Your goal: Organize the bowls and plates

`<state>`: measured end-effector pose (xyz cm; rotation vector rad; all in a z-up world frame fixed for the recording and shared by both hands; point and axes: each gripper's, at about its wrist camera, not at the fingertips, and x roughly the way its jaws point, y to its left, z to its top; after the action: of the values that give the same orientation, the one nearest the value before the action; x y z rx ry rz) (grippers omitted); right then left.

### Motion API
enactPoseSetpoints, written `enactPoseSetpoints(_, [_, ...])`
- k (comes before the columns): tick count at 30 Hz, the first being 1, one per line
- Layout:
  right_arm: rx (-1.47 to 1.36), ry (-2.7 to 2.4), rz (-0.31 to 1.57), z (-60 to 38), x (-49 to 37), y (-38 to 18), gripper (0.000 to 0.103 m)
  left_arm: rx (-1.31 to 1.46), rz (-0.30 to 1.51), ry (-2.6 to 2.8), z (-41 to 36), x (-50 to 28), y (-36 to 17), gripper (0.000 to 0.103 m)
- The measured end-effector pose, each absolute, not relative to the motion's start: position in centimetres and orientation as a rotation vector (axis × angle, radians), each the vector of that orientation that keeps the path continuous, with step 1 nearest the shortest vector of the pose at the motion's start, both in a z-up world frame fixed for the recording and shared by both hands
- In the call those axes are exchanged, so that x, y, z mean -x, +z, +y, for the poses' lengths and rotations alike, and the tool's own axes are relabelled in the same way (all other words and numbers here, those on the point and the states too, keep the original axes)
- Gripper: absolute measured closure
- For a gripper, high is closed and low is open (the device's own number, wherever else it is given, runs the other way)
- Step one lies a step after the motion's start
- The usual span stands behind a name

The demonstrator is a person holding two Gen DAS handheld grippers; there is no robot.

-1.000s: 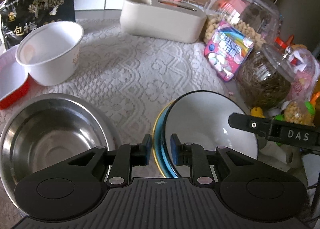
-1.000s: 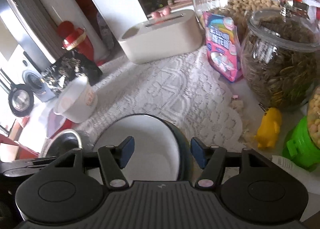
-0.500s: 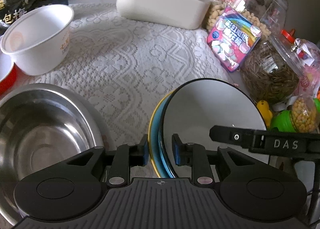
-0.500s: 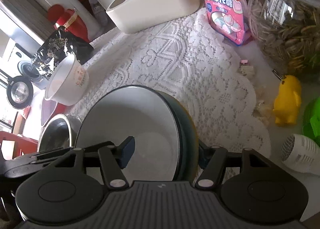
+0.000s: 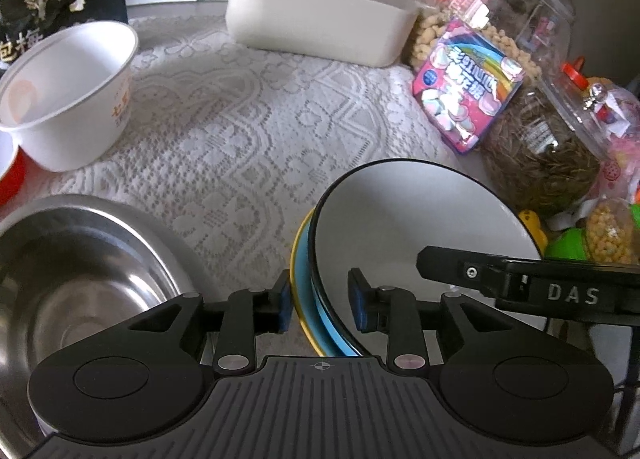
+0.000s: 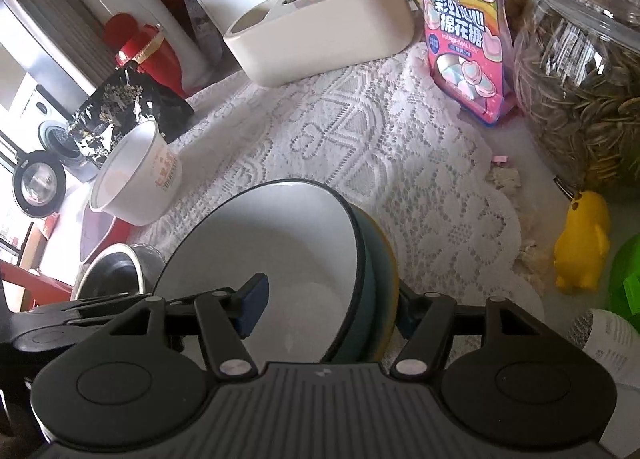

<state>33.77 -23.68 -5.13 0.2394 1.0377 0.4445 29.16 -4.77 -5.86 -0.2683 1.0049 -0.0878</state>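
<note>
Three dishes sat nested as one stack at 5 o'clock in the left wrist view: one black-rimmed bowl [image 5: 400, 227] with a white inside, tilted on one blue plate [image 5: 318, 325], and one yellow plate [image 6: 391, 271] beneath both. The stack rested on the lace cloth [image 5: 240, 139] that covered the counter.

The left gripper [image 5: 320, 301] straddled the stack's near-left rim. Its two fingers had just been opening and stood narrowly apart, one outside the yellow edge and one inside the bowl, with neither pad pressing.

The right gripper [image 6: 330, 313] straddled the opposite rim. One finger sat inside the bowl and the other was half hidden behind the yellow plate. I could not tell whether they gripped.

Two more bowls stood apart from the stack. One steel bowl [image 5: 80, 279] was at 8 o'clock and one white paper bowl [image 5: 68, 91] at 10 o'clock, with one red dish [image 5: 10, 175] at its side.

One cream box [image 5: 320, 19] lay at 12 o'clock. Two glass jars, one [image 5: 520, 11] at 1 o'clock and one [image 5: 548, 151] at 3 o'clock, flanked one pink marshmallow bag [image 5: 464, 87]. One yellow toy duck [image 6: 582, 239] stood at 3 o'clock in the right wrist view.
</note>
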Motion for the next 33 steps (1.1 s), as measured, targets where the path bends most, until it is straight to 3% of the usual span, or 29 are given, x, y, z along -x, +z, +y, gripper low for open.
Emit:
enactPoseSetpoints(11, [-0.221,0.407,1.103,-23.2,-34.1,-6.4,0.033,0.304,1.029,-0.126,-4.7,-29.2,-6.3,0.076])
enactPoseSetpoints(17, [-0.190,0.397,1.148,-22.8,-34.0,-7.2,0.039,0.297,1.039,-0.109,-4.9,-29.8,-6.6,0.079])
enactPoseSetpoints(33, [-0.288,0.455,1.104,-23.3,-34.4,-6.6,0.036,0.296,1.027,-0.114,-4.6,-30.0,-6.7,0.073])
